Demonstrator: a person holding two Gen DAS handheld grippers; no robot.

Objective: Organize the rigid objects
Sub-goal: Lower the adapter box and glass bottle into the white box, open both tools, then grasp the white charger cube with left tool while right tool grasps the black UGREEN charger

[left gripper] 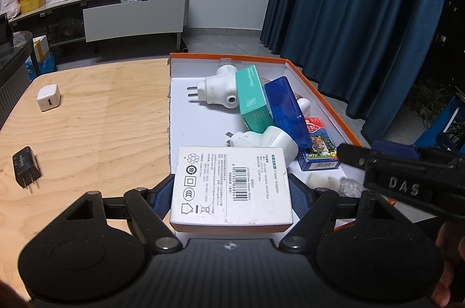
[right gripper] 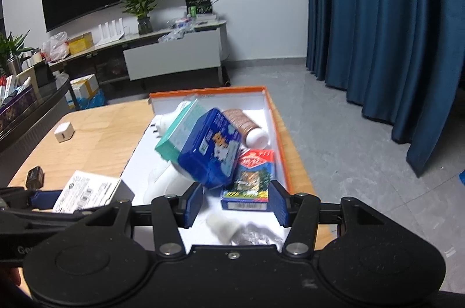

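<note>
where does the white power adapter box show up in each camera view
Left wrist view: the white power adapter box sits low in the centre, clamped between the left claw pads, over the tray's near edge.
Right wrist view: the same box is at lower left, beside the tray.
Shared landmark: the orange-rimmed tray.

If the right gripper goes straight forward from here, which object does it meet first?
Probably the card pack with the tiger picture, lying in the orange-rimmed box just ahead of the right gripper and its open jaws. The tilted blue tin is close on the left; depth is unclear.
</note>
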